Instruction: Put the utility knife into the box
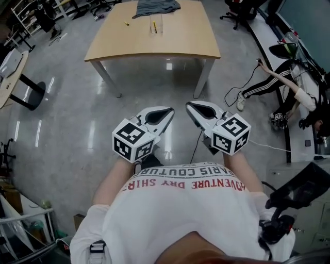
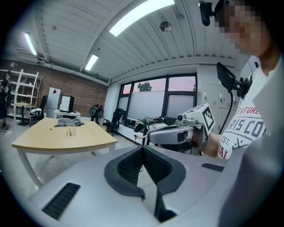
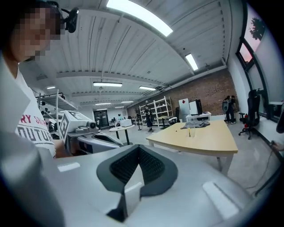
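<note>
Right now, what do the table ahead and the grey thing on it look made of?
Light tan tabletop: probably matte wood laminate, evenly coloured with a thin edge. White legs: likely painted metal. Crumpled grey cloth: soft fabric, judging by its folds.

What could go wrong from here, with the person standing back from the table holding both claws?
A white cable lies on the floor close to the person; stepping toward the table could mean a trip. The left claw and right claw are both shut and empty, so they must open before any grasp. The small yellow thing on the table looks thin and may slip.
</note>
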`<state>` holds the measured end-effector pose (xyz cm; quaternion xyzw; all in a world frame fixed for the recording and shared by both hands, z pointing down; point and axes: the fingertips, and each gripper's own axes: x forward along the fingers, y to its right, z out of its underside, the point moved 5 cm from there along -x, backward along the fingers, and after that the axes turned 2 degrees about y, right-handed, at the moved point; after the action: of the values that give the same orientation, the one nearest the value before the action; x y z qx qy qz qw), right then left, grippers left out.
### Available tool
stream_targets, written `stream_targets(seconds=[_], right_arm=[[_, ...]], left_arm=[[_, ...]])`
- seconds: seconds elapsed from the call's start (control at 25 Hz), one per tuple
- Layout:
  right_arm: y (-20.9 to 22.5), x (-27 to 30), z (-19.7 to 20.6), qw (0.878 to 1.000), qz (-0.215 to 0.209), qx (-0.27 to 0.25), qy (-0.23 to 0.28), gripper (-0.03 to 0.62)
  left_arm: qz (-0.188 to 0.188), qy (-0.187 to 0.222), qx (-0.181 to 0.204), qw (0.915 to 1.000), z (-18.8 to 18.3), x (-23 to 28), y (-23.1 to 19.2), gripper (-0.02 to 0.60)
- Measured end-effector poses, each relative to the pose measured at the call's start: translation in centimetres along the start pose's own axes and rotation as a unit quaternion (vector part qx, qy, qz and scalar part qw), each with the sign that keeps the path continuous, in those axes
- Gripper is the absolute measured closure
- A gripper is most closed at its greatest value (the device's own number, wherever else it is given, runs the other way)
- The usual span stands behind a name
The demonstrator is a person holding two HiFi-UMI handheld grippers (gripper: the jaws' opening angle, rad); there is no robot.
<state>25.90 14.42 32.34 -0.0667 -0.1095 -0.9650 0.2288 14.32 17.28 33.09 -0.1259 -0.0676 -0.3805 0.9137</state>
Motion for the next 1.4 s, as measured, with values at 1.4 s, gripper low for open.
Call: stream_targets(seconds=[1.4], right_arm=[[-7.5, -5.0, -0.4, 0.999, -0.027, -0.034, -0.011, 0.592]], left_arm=[[-0.025, 0.015, 0.018, 0.9994, -1.1, -5.7, 6.7, 0.578]])
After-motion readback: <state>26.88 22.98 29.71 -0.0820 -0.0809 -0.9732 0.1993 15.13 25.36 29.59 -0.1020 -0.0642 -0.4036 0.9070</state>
